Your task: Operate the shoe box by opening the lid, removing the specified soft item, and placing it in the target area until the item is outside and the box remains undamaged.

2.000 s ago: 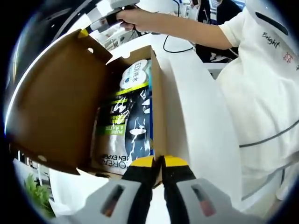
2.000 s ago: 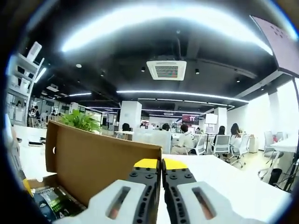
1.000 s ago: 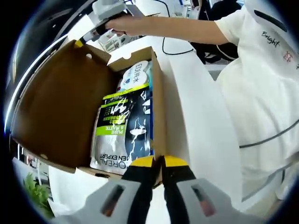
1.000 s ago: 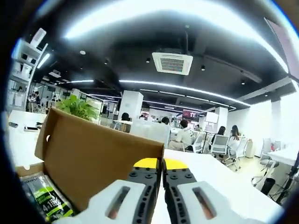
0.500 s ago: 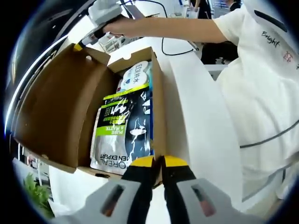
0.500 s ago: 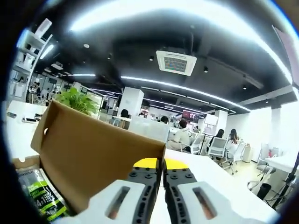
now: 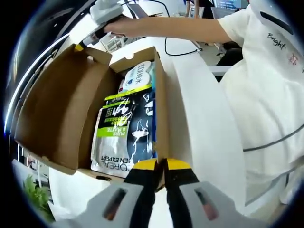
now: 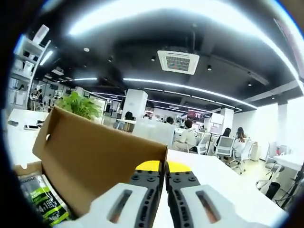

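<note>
Both my grippers were clamped on the brown cardboard shoe box [image 7: 156,95]: my left gripper [image 7: 160,166] pinching its side wall at six o'clock, my right gripper [image 8: 160,167] holding the raised brown cardboard lid [image 8: 95,161]. The soft black-and-green pouch [image 7: 126,130] lay inside (flat, untouched). Pulling the lid further could have torn its hinge, I judged.

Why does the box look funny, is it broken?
Nothing looks broken. The shoe box is open, its lid swung back and pinched by the right gripper; packets lie neatly inside.
</note>
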{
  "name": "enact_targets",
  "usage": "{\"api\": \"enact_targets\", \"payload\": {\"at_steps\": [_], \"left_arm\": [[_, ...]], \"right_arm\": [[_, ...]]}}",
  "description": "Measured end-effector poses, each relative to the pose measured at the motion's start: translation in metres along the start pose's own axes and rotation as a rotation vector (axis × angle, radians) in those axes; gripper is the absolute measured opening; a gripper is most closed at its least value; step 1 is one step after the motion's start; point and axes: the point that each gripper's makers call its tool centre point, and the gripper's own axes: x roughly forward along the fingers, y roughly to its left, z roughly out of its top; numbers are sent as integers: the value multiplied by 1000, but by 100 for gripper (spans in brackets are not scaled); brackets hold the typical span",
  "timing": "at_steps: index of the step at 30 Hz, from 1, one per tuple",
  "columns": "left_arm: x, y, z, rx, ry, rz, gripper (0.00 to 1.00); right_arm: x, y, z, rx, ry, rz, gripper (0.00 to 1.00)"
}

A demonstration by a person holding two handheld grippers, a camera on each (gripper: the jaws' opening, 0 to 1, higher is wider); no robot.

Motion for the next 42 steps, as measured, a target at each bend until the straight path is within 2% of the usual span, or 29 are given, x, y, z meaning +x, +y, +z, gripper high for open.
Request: {"api": "enact_targets", "payload": {"at_steps": [14, 16, 25, 34, 37, 42], "left_arm": [[0, 0, 1, -1, -14, 9, 5], [0, 0, 1, -2, -15, 9, 5], [0, 0, 2, -3, -18, 14, 5], [1, 0, 2, -2, -19, 14, 5], [2, 1, 2, -1, -22, 14, 5], [5, 0, 2, -4, -29, 6, 5]], "right_arm": [[17, 0, -10, 11, 51, 16, 0], [23, -2, -13, 46, 69, 31, 0], [29, 0, -18, 9, 75, 25, 0], [54, 3, -38, -2, 190, 46, 0], [53, 5, -43, -8, 209, 43, 0], [56, 4, -49, 73, 232, 53, 0]]}}
